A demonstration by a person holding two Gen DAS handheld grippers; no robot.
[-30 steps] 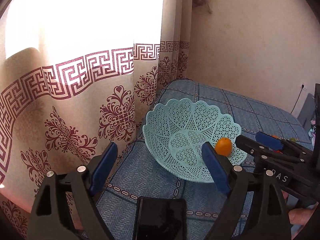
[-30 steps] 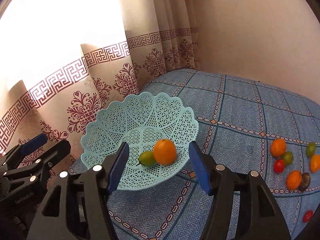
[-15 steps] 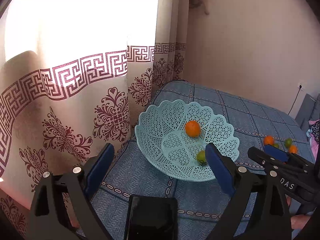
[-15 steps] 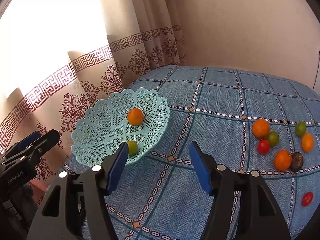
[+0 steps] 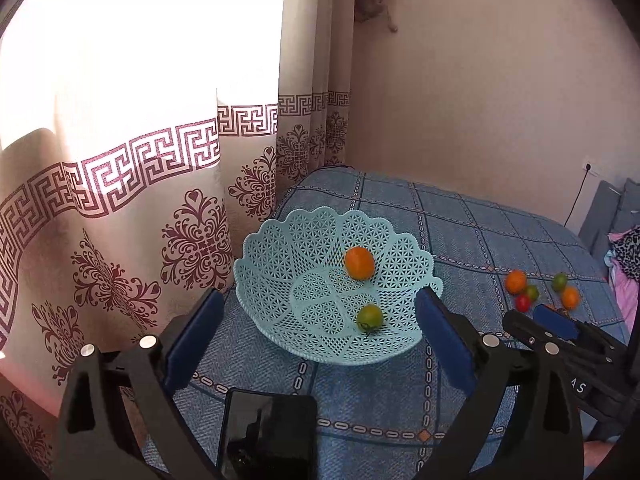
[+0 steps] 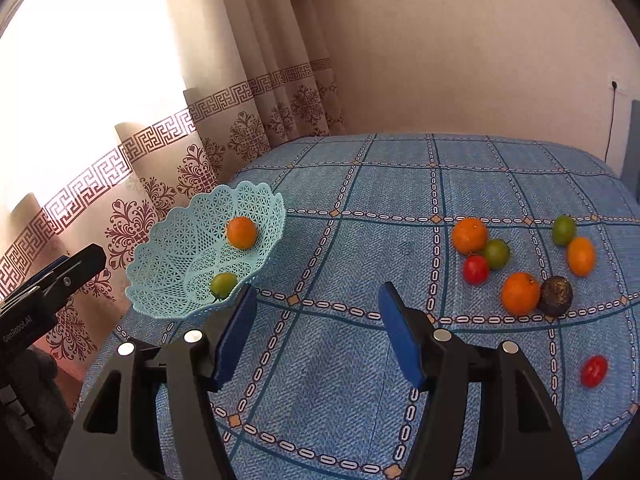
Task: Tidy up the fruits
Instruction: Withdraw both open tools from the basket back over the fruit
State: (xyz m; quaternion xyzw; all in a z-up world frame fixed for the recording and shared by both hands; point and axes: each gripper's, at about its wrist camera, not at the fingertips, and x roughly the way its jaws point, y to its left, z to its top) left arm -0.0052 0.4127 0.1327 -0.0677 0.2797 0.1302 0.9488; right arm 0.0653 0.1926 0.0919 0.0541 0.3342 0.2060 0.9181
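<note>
A light blue lattice basket (image 5: 280,256) (image 6: 168,264) stands at the table's left end. Inside it lie an orange (image 5: 359,263) (image 6: 241,232) and a green tomato (image 5: 369,316) (image 6: 223,284). My left gripper (image 5: 320,336) hangs open in front of the basket, nothing between its fingers. My right gripper (image 6: 316,332) is open over bare cloth, right of the basket. Loose fruit lies on the right: an orange (image 6: 470,235), a green tomato (image 6: 496,253), a red tomato (image 6: 475,269), another orange (image 6: 520,293), a dark fruit (image 6: 556,295), and more beyond.
A blue checked cloth (image 6: 400,184) covers the table. A patterned curtain (image 5: 140,200) hangs close behind the basket on the left, a bare wall (image 6: 460,48) at the back. A black phone (image 5: 268,432) lies near the front edge. One red tomato (image 6: 594,370) sits apart at right.
Both grippers have drawn back from the basket. The right one has swung right, bringing the loose fruit into view. The orange now lies free in the basket, higher up its far side.
</note>
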